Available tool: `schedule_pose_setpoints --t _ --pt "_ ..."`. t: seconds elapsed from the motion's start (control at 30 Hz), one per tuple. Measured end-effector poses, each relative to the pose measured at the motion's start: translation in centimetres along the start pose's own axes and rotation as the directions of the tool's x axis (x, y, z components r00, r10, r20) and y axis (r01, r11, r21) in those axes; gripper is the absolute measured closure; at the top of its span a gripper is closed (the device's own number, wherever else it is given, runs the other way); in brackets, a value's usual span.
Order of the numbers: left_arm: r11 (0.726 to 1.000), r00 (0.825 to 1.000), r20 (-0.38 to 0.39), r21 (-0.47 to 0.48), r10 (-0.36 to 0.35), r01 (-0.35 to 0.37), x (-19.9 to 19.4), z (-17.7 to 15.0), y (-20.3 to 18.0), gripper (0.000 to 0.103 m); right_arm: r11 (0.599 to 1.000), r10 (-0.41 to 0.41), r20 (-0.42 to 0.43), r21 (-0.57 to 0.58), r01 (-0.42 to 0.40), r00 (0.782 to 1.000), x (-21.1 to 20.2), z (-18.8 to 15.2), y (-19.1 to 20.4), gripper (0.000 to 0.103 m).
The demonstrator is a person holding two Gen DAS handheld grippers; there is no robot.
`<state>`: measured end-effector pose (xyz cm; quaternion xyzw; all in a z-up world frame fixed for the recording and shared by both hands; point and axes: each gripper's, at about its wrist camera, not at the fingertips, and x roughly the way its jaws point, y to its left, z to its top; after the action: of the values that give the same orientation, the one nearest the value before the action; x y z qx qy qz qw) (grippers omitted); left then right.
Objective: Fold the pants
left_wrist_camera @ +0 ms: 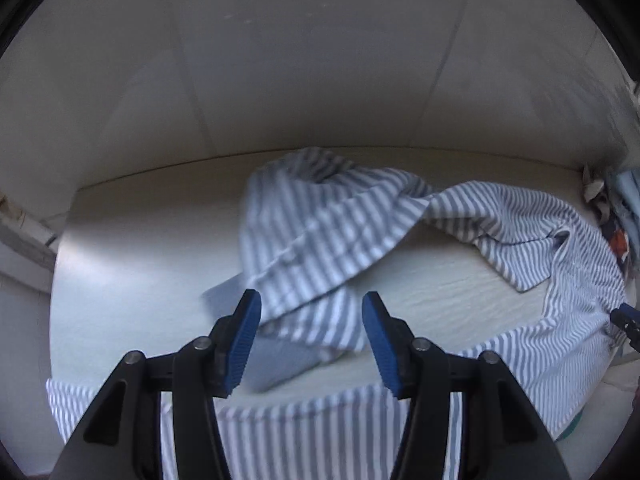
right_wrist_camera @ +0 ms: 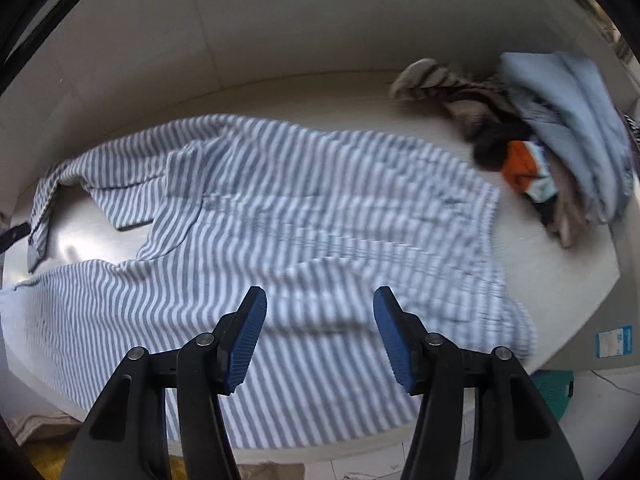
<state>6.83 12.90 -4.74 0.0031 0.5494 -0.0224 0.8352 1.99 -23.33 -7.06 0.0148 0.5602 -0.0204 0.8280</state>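
Grey-and-white striped pants (right_wrist_camera: pixel 280 216) lie spread and rumpled on a white table (right_wrist_camera: pixel 568 280). In the left wrist view one leg (left_wrist_camera: pixel 308 232) is bunched and folded over itself, and the other leg (left_wrist_camera: pixel 304 432) runs along the near edge. My left gripper (left_wrist_camera: pixel 311 344) is open and empty, just above the bunched leg end. My right gripper (right_wrist_camera: pixel 320 340) is open and empty, above the waist part near the table's front edge. Its tip also shows in the left wrist view (left_wrist_camera: pixel 624 322) at the far right.
A pile of other clothes (right_wrist_camera: pixel 560 128), light blue, dark and orange, lies at the back right of the table. A white wall (left_wrist_camera: pixel 320 60) stands behind the table. A teal object (right_wrist_camera: pixel 554 392) sits on the floor at the right.
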Motion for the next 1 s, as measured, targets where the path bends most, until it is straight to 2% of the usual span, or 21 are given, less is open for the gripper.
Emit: schedule_pose_setpoints --t 0.07,0.13,0.17,0.2,0.3,0.47,0.63,0.73,0.87,0.97,1.0 --pt "0.997 0.998 -0.010 0.043 0.057 -0.056 1.6 0.8 -0.9 0.048 1.000 -0.006 -0.022 -0.023 0.006 1.000 1.4 -0.1 0.3 0.045" --pt "0.992 0.992 -0.013 0.041 0.123 -0.122 2.7 1.5 -0.9 0.048 0.999 -0.020 -0.043 -0.043 0.018 0.999 2.3 -0.1 0.5 0.045" --pt "0.990 0.990 -0.013 0.015 0.143 -0.143 3.0 1.8 -0.5 0.058 0.998 -0.024 -0.055 -0.054 0.021 0.998 2.8 -0.1 0.7 0.045" --pt "0.990 0.991 -0.005 -0.023 0.137 -0.137 3.1 2.1 0.2 0.078 0.998 -0.024 -0.060 -0.060 0.020 0.998 3.1 -0.1 0.8 0.045" --pt "0.986 0.991 -0.007 -0.107 0.131 -0.131 2.9 2.7 2.5 0.090 0.997 -0.014 -0.070 -0.077 0.009 0.997 3.5 -0.1 1.0 0.045" --pt "0.956 0.974 0.014 -0.191 0.228 -0.221 1.2 3.3 7.5 0.091 0.993 0.008 -0.076 -0.113 -0.016 0.997 3.7 0.0 1.5 0.045" --pt "0.903 0.945 0.017 -0.301 0.327 -0.307 -1.5 4.1 13.7 0.091 0.982 0.036 -0.120 -0.179 -0.058 0.992 4.5 -0.3 2.4 0.045" --pt "0.881 0.937 0.006 -0.341 0.350 -0.327 -2.1 3.4 16.0 0.091 0.975 0.100 -0.150 -0.185 -0.127 0.984 4.5 -0.3 2.7 0.045" --pt "0.874 0.937 -0.011 -0.357 0.350 -0.331 -2.7 1.7 17.3 0.091 0.972 0.155 -0.095 -0.163 -0.169 0.983 2.8 2.6 2.0 0.045" --pt "0.874 0.938 -0.012 -0.359 0.347 -0.328 -2.8 0.3 17.0 0.090 0.980 0.120 -0.032 -0.158 -0.124 0.992 2.1 6.1 1.1 0.045" --pt "0.876 0.939 -0.017 -0.354 0.345 -0.328 -2.8 1.0 16.6 0.090 0.982 0.100 -0.018 -0.161 -0.101 0.995 2.3 7.2 1.0 0.045"
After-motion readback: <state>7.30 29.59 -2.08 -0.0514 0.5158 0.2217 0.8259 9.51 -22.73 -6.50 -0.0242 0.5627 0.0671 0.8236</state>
